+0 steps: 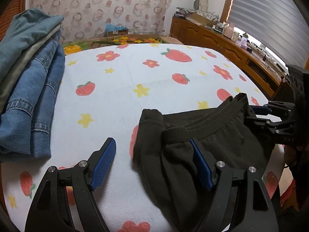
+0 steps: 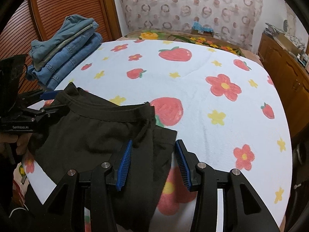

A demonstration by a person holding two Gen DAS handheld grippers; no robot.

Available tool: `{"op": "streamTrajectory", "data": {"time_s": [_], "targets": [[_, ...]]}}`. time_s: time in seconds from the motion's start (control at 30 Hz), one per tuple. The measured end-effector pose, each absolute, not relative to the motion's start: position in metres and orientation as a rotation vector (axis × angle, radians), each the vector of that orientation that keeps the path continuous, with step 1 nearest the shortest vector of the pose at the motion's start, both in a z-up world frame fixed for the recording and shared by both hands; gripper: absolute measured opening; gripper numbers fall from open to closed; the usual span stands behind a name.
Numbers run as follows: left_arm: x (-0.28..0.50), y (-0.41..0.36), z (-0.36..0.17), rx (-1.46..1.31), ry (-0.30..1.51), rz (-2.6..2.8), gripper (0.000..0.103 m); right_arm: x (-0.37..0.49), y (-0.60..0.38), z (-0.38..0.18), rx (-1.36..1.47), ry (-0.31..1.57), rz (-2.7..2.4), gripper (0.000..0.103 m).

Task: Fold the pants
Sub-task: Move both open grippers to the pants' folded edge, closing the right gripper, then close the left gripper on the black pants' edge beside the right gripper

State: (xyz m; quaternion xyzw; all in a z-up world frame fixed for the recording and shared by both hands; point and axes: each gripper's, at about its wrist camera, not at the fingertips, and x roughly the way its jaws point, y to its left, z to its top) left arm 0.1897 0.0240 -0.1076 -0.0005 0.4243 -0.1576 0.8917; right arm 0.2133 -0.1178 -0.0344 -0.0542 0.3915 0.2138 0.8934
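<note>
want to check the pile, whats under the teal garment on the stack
Under the teal garment lie a thin olive layer and folded jeans; anything lower is covered.

Ring-patterned pale wallpaper [image 1: 100, 5] backs the room; carved wooden sideboard [image 1: 216, 40] stands beneath striped window blind [image 1: 270, 19]; slatted wooden door [image 2: 58, 5] adjoins.

Home bedroom: strawberry-print bedspread [image 2: 193, 73], folded clothes pile [image 1: 29, 77], wooden sideboard [image 1: 212, 36], window blind [image 1: 270, 13].

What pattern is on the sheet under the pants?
Pale blue sheet printed with red strawberries, red flowers and small yellow flowers; clearest in the right wrist view.
</note>
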Motion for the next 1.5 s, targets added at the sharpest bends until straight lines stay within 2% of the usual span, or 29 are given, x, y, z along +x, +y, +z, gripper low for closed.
{"op": "streamTrajectory", "data": {"time_s": [0.1,0.27,0.6,0.7,0.83,1.13,1.27,1.5], "targets": [[0.189,0.02,-0.108,0.025,0.883,-0.32,0.078,0.213,-0.113,-0.035,-0.126,0.808,0.457,0.047],[0.189,0.02,-0.108,0.031,0.884,-0.317,0.079,0.212,-0.109,-0.037,-0.132,0.797,0.487,0.033],[0.189,0.02,-0.108,0.031,0.883,-0.318,0.079,0.204,-0.109,-0.042,-0.12,0.745,0.472,0.032],[0.189,0.022,-0.107,0.017,0.88,-0.329,0.078,0.203,-0.11,-0.042,-0.116,0.739,0.47,0.026],[0.188,0.019,-0.106,0.015,0.874,-0.36,0.066,0.201,-0.111,-0.042,-0.111,0.738,0.48,0.021],[0.182,0.014,-0.102,-0.027,0.854,-0.422,0.027,0.202,-0.113,-0.042,-0.084,0.736,0.486,0.019],[0.174,0.015,-0.094,-0.05,0.82,-0.425,0.023,0.203,-0.114,-0.042,-0.068,0.737,0.493,0.017],[0.164,0.013,-0.084,-0.05,0.792,-0.429,0.022,0.201,-0.112,-0.041,-0.08,0.733,0.49,0.014]]}}
